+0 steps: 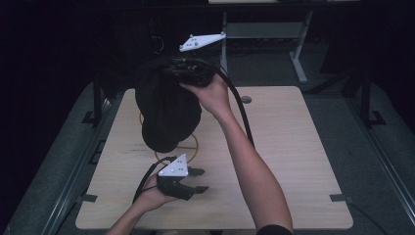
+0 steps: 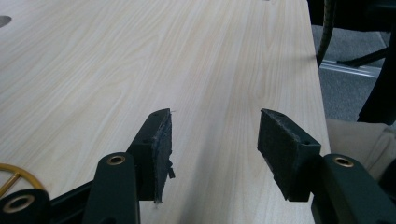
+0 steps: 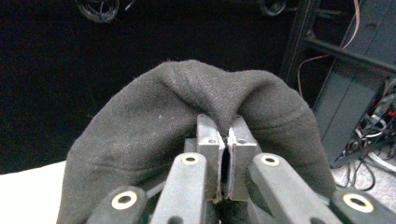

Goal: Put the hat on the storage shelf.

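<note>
Right gripper point(image 1: 172, 67) clenching dark grey knitted fabric cap point(image 1: 166, 110), dangling it above light wooden bench point(image 1: 288, 147); left gripper point(image 1: 198, 180) resting released on bench, grasping nothing.

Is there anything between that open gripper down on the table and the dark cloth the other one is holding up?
Nothing visible blocks it. The left gripper rests low on the table with its jaws open and empty. The dark cloth hangs from the right gripper, just beyond it. Under the cloth lies a yellow ring, flat on the table.
</note>
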Available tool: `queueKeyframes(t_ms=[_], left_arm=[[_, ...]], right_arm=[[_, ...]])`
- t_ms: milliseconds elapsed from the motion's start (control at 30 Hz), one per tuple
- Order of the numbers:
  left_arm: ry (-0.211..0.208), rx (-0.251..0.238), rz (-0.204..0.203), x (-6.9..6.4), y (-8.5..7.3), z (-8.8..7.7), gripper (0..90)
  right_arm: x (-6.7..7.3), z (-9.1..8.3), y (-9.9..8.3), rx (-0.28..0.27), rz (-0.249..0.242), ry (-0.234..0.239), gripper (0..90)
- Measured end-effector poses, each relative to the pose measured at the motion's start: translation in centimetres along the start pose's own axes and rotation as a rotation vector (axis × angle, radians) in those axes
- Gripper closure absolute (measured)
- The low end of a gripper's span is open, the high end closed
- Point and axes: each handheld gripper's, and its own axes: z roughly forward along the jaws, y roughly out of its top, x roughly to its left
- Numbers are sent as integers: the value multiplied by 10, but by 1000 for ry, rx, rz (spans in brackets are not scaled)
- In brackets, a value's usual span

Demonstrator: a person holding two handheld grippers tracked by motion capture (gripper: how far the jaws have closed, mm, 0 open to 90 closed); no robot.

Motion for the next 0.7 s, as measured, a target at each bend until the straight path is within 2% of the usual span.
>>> queueKeyframes(t_ms=[100,133,200,267,333,367,433,467,567,700], left_arm=[[-7,11,7,0,0,2,443],[-11,7,4,-1,0,3,443],[-12,13,20,-1,0,3,443],[-21,15,26,-4,1,5,443],[-34,30,44,-6,1,6,442],[-37,32,48,-7,1,7,441],[-47,33,57,-11,1,10,440],[-46,39,62,-12,1,11,437],[-44,35,67,-14,2,12,426],[-34,39,70,-12,2,10,410]], right_arm=[[-4,16,2,16,19,15,866],[-6,28,0,21,29,15,860],[-7,34,-2,23,36,21,852],[-8,52,-8,48,53,19,790],[-8,66,-13,111,72,30,679],[-8,74,-15,162,78,38,635],[-5,82,-17,204,60,38,587],[-3,84,-18,218,57,52,560],[0,85,-18,232,42,46,511],[-2,74,-18,192,68,68,453]])
